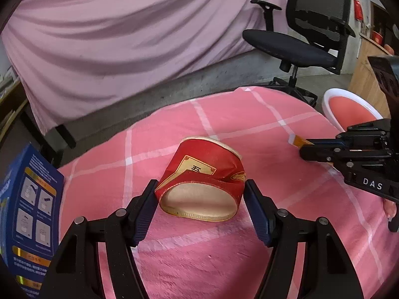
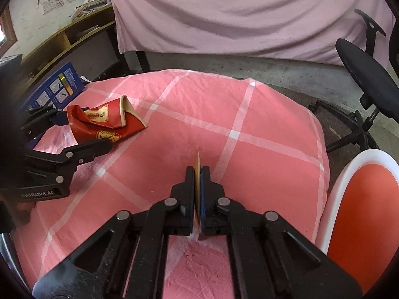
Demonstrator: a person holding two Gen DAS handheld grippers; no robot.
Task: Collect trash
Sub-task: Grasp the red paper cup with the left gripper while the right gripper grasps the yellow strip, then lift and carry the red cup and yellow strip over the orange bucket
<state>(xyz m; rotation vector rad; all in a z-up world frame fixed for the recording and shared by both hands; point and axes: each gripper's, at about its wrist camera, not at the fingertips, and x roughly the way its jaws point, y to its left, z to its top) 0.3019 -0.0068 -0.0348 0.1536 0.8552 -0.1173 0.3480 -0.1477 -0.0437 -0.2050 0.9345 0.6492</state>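
A crushed red paper cup lies on its side on the pink checked blanket, its mouth turned toward the left wrist camera. My left gripper straddles it, and both pads touch the cup's sides. The right wrist view shows the same cup at the left between the left gripper's fingers. My right gripper is shut on a thin yellow-orange flat scrap standing on edge between the pads. In the left wrist view the scrap pokes out of the right gripper.
A blue printed box stands at the blanket's left edge. A white-rimmed red container sits at the right, off the blanket. A black office chair and a pink draped cloth stand behind on the concrete floor.
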